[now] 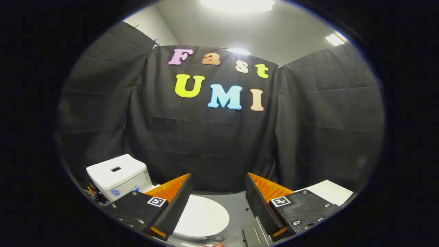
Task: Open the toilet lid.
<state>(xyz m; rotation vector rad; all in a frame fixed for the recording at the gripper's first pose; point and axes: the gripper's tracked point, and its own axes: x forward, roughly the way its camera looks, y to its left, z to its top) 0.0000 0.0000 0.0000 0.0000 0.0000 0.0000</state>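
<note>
The gripper hangs above the toilet with its 2 fingers spread wide apart and nothing held between them; each finger carries a small square marker on its upper face. Below the gap between the fingers, and partly tucked under the left one, lies the toilet lid, a smooth white oval lying flat and closed over the bowl. The fingers are clear of the lid, not touching it.

Beside the lid, beneath the right finger, a grey floor is dotted with small screws, and a pale metal plate sits at the base of that finger. Beyond the left finger stands the white cistern, a boxy tank with a dark rectangular slot in its top and a round blue sticker on its front; a tangle of cables lies just to its left. Beyond the right finger, a flat white sheet rests on the floor. Behind everything, the black cloth wall closes the booth on 3 sides, with bright ceiling lights above it.
</note>
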